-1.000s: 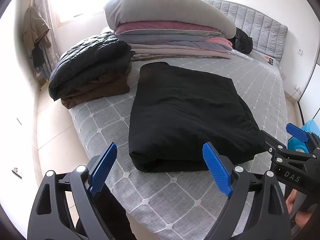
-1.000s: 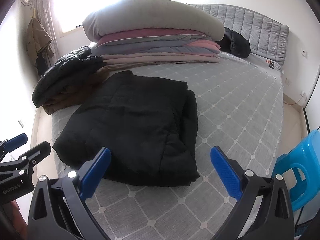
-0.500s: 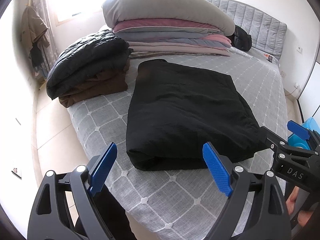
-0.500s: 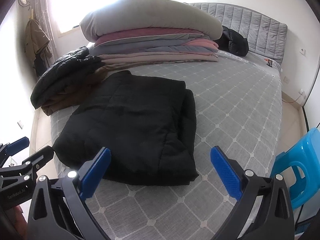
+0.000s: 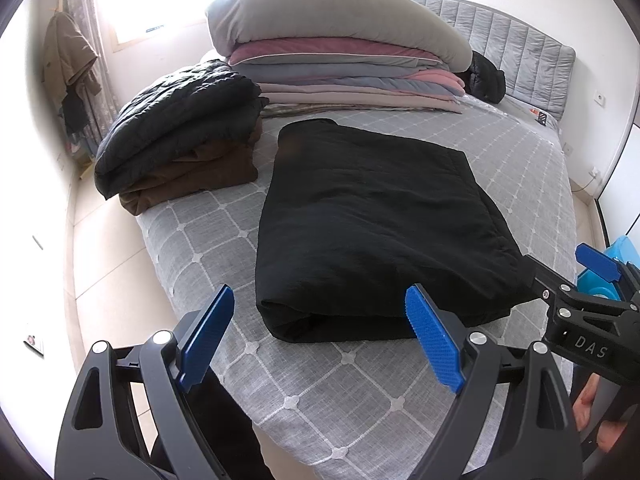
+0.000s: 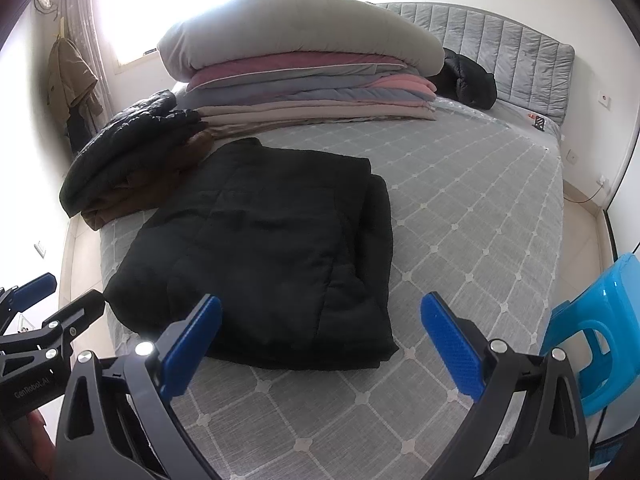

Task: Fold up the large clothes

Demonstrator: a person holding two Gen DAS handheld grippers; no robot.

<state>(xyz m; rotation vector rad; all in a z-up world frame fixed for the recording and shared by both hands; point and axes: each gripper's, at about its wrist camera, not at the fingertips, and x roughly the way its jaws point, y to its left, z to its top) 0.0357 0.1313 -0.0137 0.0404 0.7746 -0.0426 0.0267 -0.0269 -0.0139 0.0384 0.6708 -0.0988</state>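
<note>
Bedroom; bed (image 5: 224, 236) under grey woven cover with pale diamond grid. Landmark: black coat (image 5: 372, 232), folded into a thick soft rectangle, lying flat on the bed's near half.

Nearest, short of the coat: left gripper (image 5: 320, 336) and right gripper (image 6: 320, 340), both over the bed's near edge, ribbed blue pads spread wide, nothing held.

Right of the coat, off the bed: glossy blue plastic stool (image 6: 592, 336).

Left of the coat and beyond: quilted black jacket on brown garment (image 5: 180, 152).

Behind the coat: stack of folded blankets (image 5: 340, 80), plump grey pillow on top. Farthest: channel-padded grey headboard (image 5: 524, 60).
</note>
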